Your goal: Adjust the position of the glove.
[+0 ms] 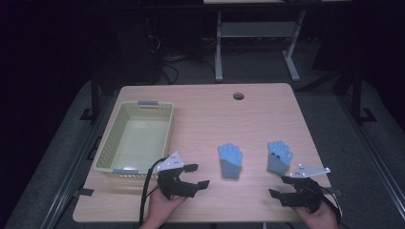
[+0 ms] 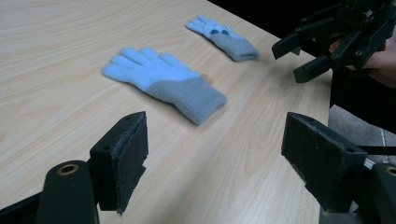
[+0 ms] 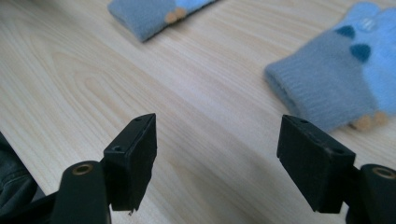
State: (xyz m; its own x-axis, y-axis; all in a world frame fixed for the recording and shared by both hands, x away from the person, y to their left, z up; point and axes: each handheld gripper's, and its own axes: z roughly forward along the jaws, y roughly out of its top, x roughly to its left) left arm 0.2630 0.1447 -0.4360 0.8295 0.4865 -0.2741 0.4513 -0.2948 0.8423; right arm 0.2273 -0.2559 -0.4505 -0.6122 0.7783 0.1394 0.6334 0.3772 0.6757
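Two blue gloves lay flat on the counter toward its near edge, well apart: the left glove (image 1: 230, 161) near the middle, the right glove (image 1: 279, 157) closer to the right edge. A pale basket (image 1: 105, 151) sat by the left edge. The left gripper (image 1: 195, 175) and the right gripper (image 1: 277, 186) hovered near the front edge, jaws spread wide and empty. The gloves were thin and limp, so jaws coming in too shallow would likely skid over the knit or pinch only a cuff, leaving the glove to drag, bunch or slide toward the near edge.
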